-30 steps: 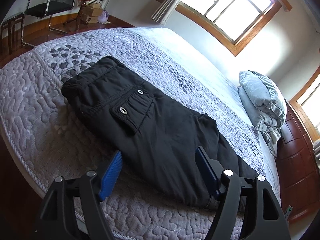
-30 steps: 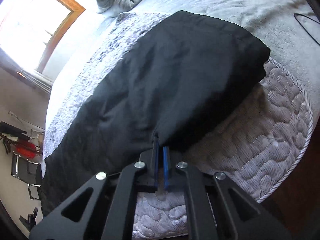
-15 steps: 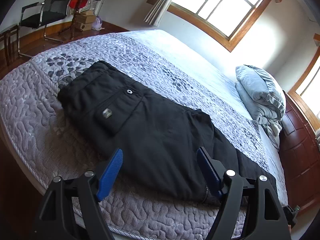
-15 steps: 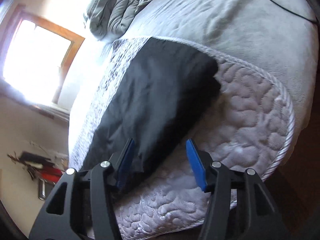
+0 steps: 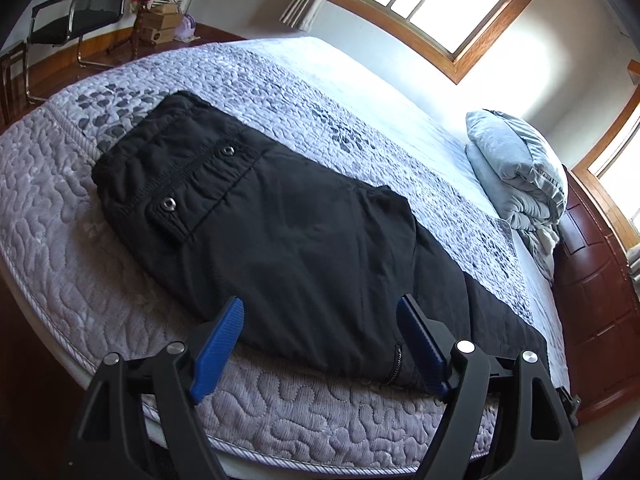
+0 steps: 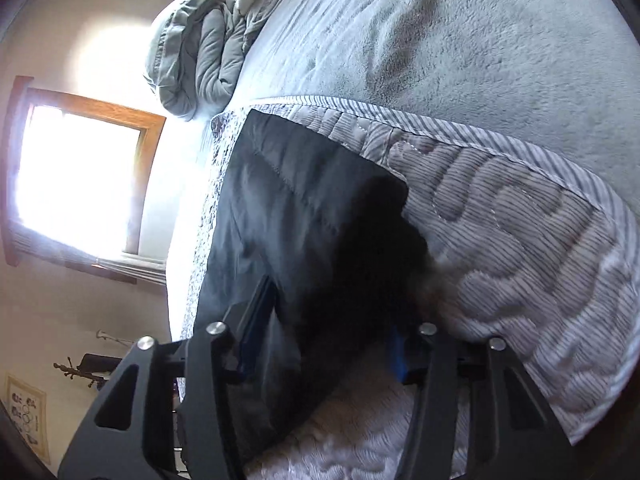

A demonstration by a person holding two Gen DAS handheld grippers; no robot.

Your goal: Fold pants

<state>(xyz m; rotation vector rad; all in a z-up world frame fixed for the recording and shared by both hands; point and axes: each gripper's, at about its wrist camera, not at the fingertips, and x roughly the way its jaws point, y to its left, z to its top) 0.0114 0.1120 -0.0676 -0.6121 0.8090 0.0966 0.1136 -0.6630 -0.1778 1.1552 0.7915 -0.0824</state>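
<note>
Black pants (image 5: 280,236) lie flat on the quilted grey bedspread (image 5: 60,240), folded lengthwise, waistband and snap pocket at the far left, legs running right. My left gripper (image 5: 320,320) is open just above the pants' near edge at the middle. In the right wrist view the leg end of the pants (image 6: 304,216) fills the centre. My right gripper (image 6: 332,320) is open and straddles the leg's near edge; one blue pad is over the cloth, the other is partly hidden by it.
A folded grey duvet (image 5: 520,172) lies at the head of the bed, also in the right wrist view (image 6: 200,48). A wooden headboard (image 5: 592,300) stands at right. A black chair (image 5: 80,12) and boxes stand on the floor beyond the bed.
My right gripper opened, let go of the pants' edge and moved along to the leg end, now close over it. My left gripper stayed open and drew back slightly.
</note>
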